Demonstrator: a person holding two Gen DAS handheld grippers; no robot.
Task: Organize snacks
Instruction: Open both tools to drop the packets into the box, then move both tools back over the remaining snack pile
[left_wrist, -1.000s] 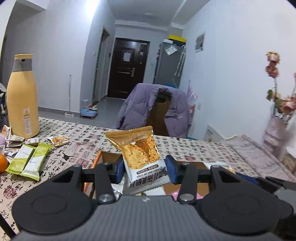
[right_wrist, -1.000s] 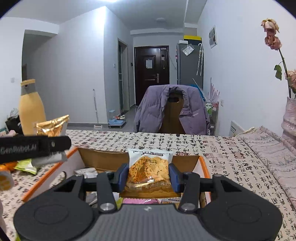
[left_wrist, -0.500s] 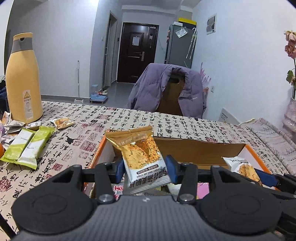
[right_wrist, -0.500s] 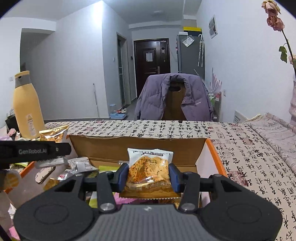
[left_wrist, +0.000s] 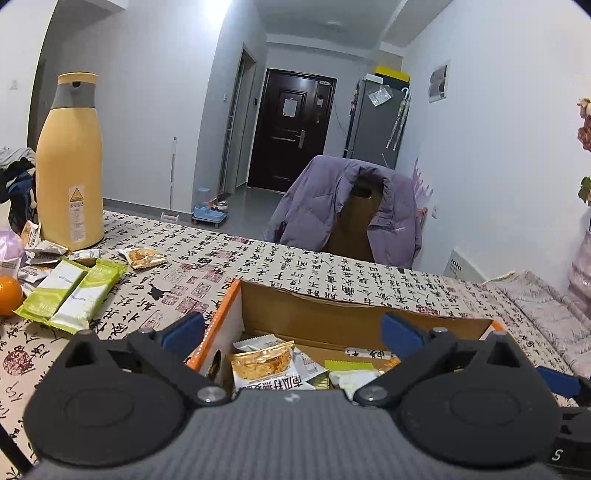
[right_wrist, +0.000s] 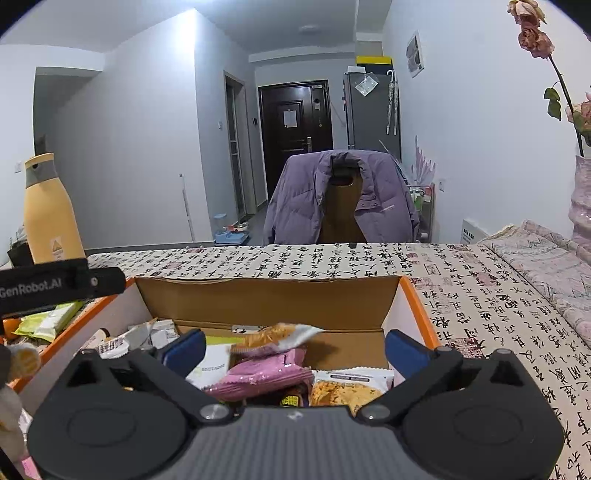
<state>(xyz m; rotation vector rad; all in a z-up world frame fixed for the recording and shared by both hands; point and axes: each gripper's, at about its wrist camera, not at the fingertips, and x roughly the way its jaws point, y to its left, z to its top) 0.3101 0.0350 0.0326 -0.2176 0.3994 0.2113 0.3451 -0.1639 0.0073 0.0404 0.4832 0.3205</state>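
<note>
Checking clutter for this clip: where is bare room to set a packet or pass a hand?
Free: tablecloth right of the cardboard box, and the strip between the box and the chair. Crowded: the box interior and the green packets by the yellow bottle.

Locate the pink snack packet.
In the right wrist view the pink snack packet lies inside the cardboard box, between the open jaws of the right hand-held gripper, left of an orange crisp packet.

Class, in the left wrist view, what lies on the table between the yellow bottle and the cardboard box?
In the left wrist view, between the yellow bottle and the cardboard box lie two green snack packets, a small orange-printed packet and patterned tablecloth.
</note>
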